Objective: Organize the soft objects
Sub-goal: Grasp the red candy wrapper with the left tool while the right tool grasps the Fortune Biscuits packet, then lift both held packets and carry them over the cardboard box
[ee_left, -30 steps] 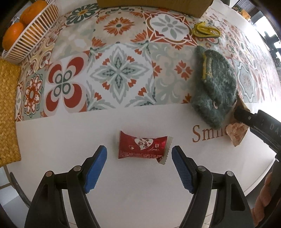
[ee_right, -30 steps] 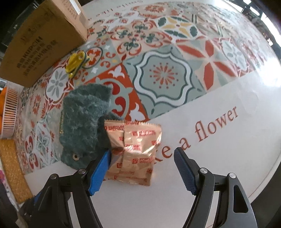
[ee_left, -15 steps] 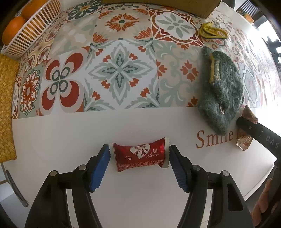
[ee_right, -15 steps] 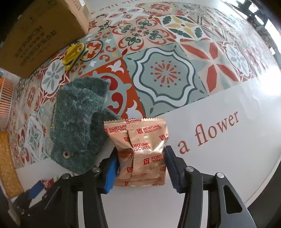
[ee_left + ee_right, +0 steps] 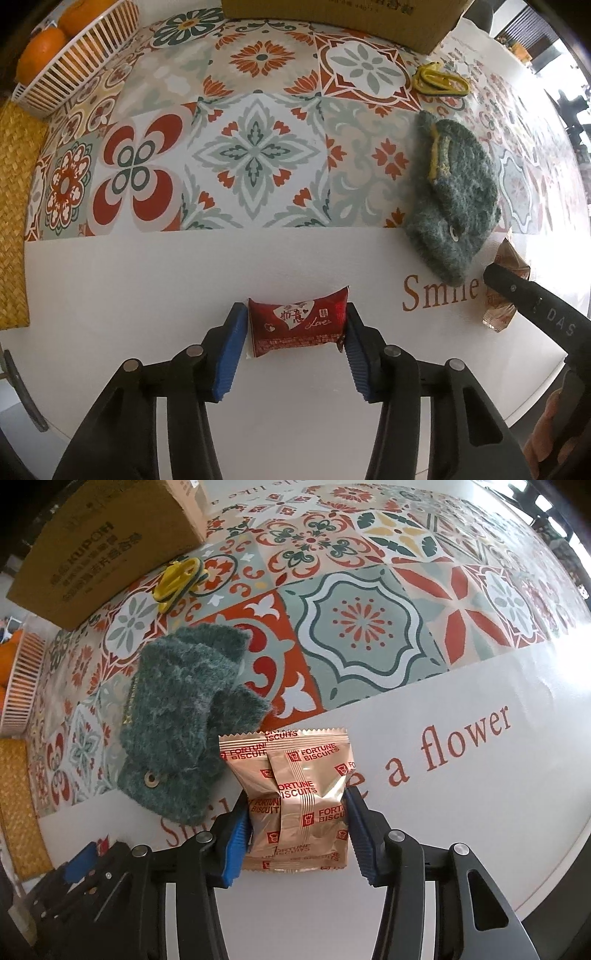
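My left gripper (image 5: 293, 334) is shut on a small red candy packet (image 5: 297, 322) on the white part of the tablecloth, its blue pads pressing both ends. My right gripper (image 5: 295, 829) is shut on a gold Fortune Biscuits packet (image 5: 295, 797), which also shows at the right edge of the left wrist view (image 5: 508, 284). A fuzzy dark green pouch (image 5: 184, 716) lies just left of the biscuit packet; it also shows in the left wrist view (image 5: 452, 195).
A cardboard box (image 5: 99, 542) stands at the back. A yellow clip (image 5: 177, 578) lies in front of it. A white basket of oranges (image 5: 70, 62) sits far left, beside a woven yellow mat (image 5: 14, 218). The table edge runs close behind both grippers.
Both grippers moved forward and closed. The left one went from open around the red candy packet to shut on it. The right one closed on the biscuit packet.
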Demonstrator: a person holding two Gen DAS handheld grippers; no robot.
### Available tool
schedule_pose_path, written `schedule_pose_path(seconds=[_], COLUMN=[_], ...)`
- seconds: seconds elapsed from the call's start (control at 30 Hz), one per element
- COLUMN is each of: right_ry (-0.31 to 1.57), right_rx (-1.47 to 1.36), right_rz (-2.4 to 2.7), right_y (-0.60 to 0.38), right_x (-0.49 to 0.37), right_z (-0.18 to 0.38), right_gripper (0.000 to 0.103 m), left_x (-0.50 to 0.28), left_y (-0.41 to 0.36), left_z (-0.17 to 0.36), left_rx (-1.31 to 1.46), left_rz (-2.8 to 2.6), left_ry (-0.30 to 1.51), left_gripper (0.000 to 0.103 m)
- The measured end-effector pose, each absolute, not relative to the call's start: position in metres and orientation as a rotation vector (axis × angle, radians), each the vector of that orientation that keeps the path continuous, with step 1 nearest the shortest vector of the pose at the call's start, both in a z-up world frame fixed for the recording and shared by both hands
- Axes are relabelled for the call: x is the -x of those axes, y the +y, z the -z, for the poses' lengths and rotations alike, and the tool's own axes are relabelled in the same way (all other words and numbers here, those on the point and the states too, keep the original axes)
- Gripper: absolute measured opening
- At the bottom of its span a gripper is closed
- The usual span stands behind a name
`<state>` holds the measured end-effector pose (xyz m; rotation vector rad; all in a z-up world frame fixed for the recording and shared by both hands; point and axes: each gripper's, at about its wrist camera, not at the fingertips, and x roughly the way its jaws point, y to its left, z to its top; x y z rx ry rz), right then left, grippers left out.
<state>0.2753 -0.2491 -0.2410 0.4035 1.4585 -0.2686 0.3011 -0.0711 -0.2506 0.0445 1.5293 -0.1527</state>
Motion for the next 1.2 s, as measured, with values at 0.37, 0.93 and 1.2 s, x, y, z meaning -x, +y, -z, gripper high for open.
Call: schedule_pose_path(seconds=[0.37,0.93,1.2], right_ry=[1.42,1.37,1.32], right_rx=[-0.375,-0.376,-0.35], right_rz=[0.253,0.192,0.13], right_y=[-0.232,-0.232,-0.22], right_x=[-0.274,-0.288,-0.292], right_z=[0.216,0.186,0.169], right_gripper=[0.05,0.05,0.05], left_x=[-0.296,-0.302,-0.303], left_y=[-0.061,-0.049,-0.039], left_z=[0.243,0.198,0.174], left_rx=[-0.002,0.042,0.067], left_rz=[0.164,0.204,0.215], left_ry=[1.514,1.425,1.358], left_gripper=[0.046,0.045,0.045])
